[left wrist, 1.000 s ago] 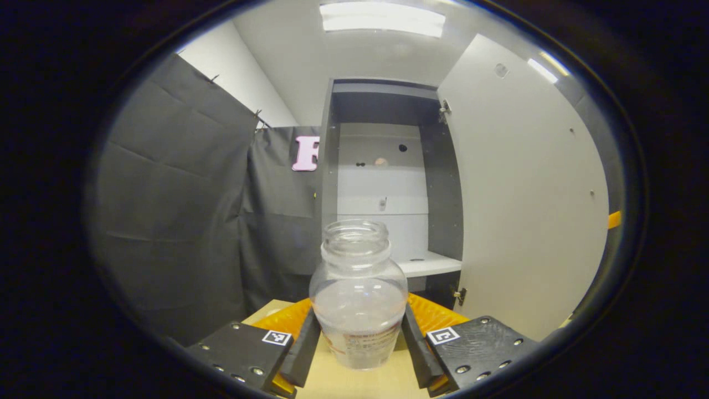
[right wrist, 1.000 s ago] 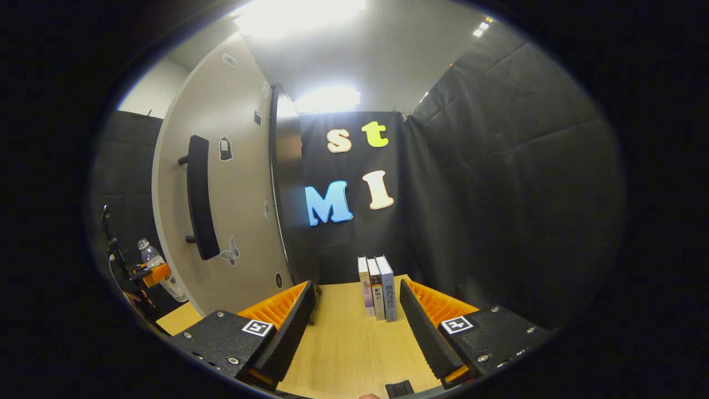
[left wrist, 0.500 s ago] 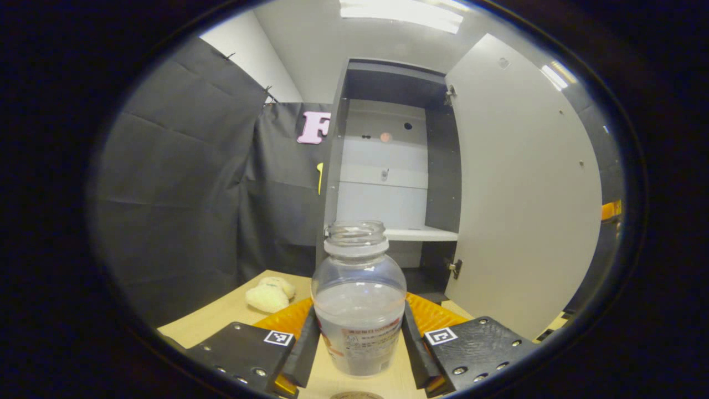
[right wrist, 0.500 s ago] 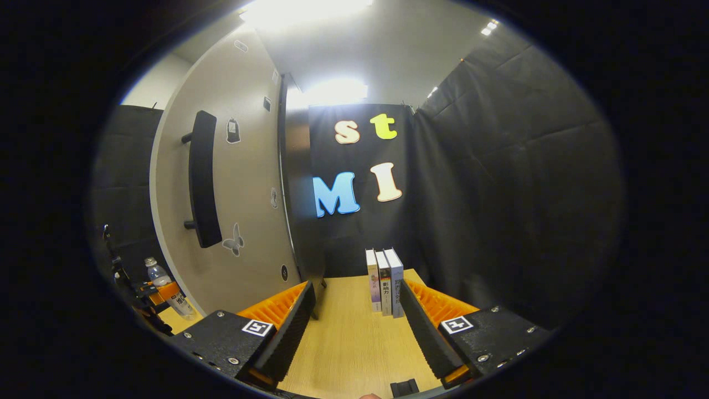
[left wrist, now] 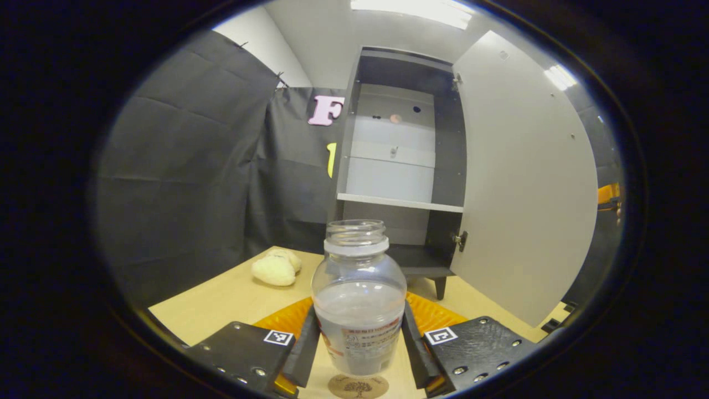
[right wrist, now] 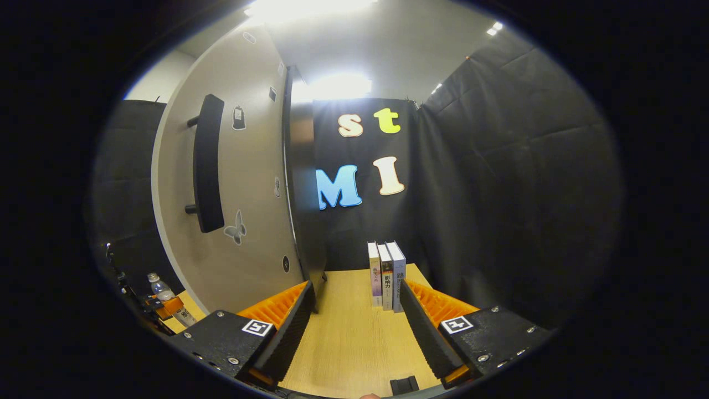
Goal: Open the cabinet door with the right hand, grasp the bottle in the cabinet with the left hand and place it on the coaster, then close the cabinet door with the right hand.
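Over the last second the left tool (left wrist: 360, 346) has backed away from the tall grey cabinet (left wrist: 396, 160), clenched on the clear lidless plastic bottle (left wrist: 359, 299), which seems to hang just above the round brown coaster (left wrist: 357, 387). Let go off-centre and it tips. The right tool (right wrist: 354, 327) is spread over the pale wood counter (right wrist: 346, 338), beside the open white door (right wrist: 238, 183).

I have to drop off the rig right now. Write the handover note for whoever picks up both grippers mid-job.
Left gripper: shut on the bottle, held upright just above the coaster; contact with it cannot be told.
Right gripper: open, holding nothing, facing the books, beside the open cabinet door and its handle.
Done: door opened, bottle out of the cabinet.
Left: set bottle on coaster, release, close door with right.
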### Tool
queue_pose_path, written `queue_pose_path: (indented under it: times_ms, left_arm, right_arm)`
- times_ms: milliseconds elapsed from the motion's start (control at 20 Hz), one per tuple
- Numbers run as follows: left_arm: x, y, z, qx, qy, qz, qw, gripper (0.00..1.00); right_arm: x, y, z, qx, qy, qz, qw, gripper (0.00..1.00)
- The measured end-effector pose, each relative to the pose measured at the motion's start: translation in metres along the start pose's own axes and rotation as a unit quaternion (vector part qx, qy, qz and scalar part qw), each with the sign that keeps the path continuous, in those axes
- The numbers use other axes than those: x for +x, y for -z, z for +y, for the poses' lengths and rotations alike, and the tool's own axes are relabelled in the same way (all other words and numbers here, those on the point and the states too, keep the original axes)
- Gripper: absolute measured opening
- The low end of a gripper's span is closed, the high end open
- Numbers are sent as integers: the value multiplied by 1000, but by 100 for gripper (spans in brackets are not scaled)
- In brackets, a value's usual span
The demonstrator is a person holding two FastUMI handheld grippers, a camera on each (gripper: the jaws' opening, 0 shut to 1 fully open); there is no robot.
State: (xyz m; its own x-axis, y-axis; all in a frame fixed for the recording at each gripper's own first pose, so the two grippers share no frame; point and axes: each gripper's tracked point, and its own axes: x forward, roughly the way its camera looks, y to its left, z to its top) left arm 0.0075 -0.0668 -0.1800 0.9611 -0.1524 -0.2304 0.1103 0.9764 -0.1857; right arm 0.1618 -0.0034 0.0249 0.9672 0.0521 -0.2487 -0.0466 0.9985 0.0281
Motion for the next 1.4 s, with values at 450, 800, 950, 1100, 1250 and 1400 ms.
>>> queue_pose_path:
  times_ms: [450,800,950,1100,1250,1400]
  left_arm:
    - [5,82,-17,5,1,35,999,71]
    - [9,111,-16,17,-15,47,999,77]
    - [7,111,-18,28,-13,50,998,77]
    - [13,111,-19,40,-25,65,997,73]
    - [9,94,-23,54,-26,58,996,78]
    - [2,72,-29,57,-23,47,997,78]
  right_arm:
    - [1,13,-2,-32,4,30,999,94]
    - [6,18,0,-44,-4,42,998,95]
    - [7,16,0,-48,-6,38,998,95]
    - [9,16,2,-37,-10,36,999,95]
    - [11,14,5,-32,-18,32,999,94]
    - [14,7,9,-31,-23,20,999,94]
